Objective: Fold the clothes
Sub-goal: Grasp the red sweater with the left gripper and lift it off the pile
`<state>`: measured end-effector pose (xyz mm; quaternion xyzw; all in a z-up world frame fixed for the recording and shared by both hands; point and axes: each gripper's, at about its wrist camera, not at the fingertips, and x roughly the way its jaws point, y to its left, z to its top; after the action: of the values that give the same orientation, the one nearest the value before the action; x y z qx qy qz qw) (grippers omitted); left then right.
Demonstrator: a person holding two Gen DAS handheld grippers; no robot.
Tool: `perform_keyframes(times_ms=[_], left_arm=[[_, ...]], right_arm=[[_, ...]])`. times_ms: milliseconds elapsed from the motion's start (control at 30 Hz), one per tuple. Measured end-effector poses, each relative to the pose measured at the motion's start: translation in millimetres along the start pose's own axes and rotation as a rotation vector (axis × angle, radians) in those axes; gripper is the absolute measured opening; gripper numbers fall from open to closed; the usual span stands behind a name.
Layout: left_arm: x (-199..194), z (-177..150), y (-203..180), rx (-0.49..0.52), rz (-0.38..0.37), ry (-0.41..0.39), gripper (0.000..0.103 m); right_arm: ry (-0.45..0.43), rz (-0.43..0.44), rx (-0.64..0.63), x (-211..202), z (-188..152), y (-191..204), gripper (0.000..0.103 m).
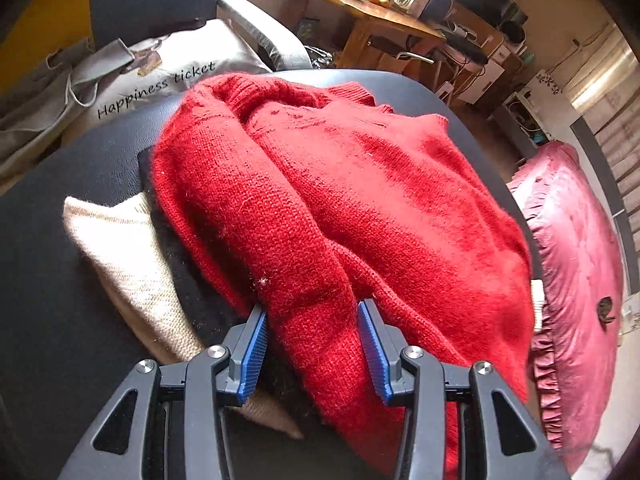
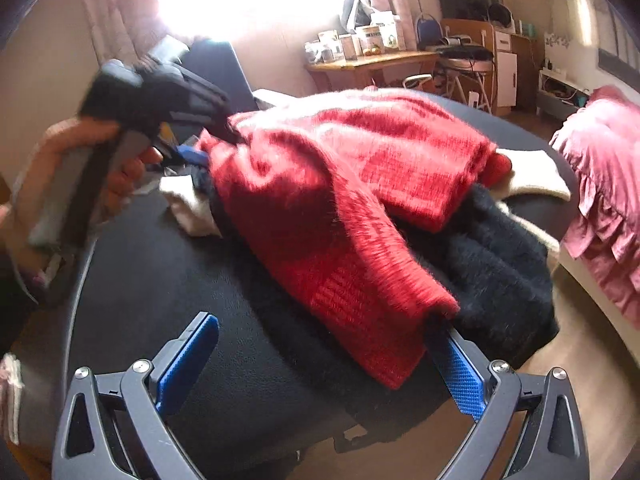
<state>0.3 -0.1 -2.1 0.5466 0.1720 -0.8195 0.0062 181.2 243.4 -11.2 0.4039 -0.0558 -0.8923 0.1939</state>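
Observation:
A red knit sweater lies bunched on a black round table, on top of a black garment and a cream knit piece. My left gripper has its blue pads on either side of a fold of the red sweater, gripping it. It also shows in the right wrist view, blurred, at the sweater's far left edge. My right gripper is wide open; the sweater's ribbed hem lies between its pads, and the right pad touches the hem's edge.
A chair with a white "Happiness ticket" cushion and a grey bag stands behind the table. A pink ruffled bed is to the right. A cluttered wooden desk stands at the back of the room.

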Motion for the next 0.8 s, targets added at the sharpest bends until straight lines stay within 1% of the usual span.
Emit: perform_keyframes(times_ms=[67,133,167,200,300,367,433,467,567,600,667,733,800], left_arm=[[4,-1,3,0.023,-0.003,0.005,0.043],[4,-2,8,0.044,-0.034,0.004,0.027],[4,-2,13,0.046,-0.054,-0.001,0.014],[1,-3,19,0.033,-0.083,-0.014,0.013],[-17,-11,40,-0.013,-0.176,-0.071,0.011],[-44,-27,36,-0.025,-0.229,-0.125,0.011],[-68,-38,48,-0.031,-0.253,-0.165,0.011],[-78,-43,55,-0.033,-0.263,-0.182,0.011],[-93,-62,78,-0.059,-0.298,-0.224,0.011],[-99,-72,87,-0.078,-0.304,-0.23,0.011],[-116,-96,113,-0.117,-0.299,-0.221,0.01],[-125,-126,144,-0.154,-0.294,-0.231,0.01],[-137,-153,172,-0.169,-0.255,-0.232,0.01]], right_arm=[[-0.033,0.023,0.035,-5,11,-8,0.103],[-0.065,0.045,0.071,-10,22,-17,0.103],[-0.081,0.056,0.089,-12,28,-21,0.103],[-0.096,0.069,0.107,-14,33,-25,0.103],[-0.077,0.141,0.194,8,53,-36,0.103],[-0.064,0.19,0.252,23,66,-42,0.103],[-0.027,0.261,0.307,40,70,-40,0.103],[-0.006,0.326,0.321,47,71,-33,0.103],[0.043,0.644,0.345,57,66,2,0.103],[0.092,0.758,0.338,64,59,22,0.103],[0.154,0.785,0.324,73,44,52,0.103],[0.234,0.805,0.269,81,23,83,0.103],[0.315,0.807,0.229,87,-3,111,0.103]])
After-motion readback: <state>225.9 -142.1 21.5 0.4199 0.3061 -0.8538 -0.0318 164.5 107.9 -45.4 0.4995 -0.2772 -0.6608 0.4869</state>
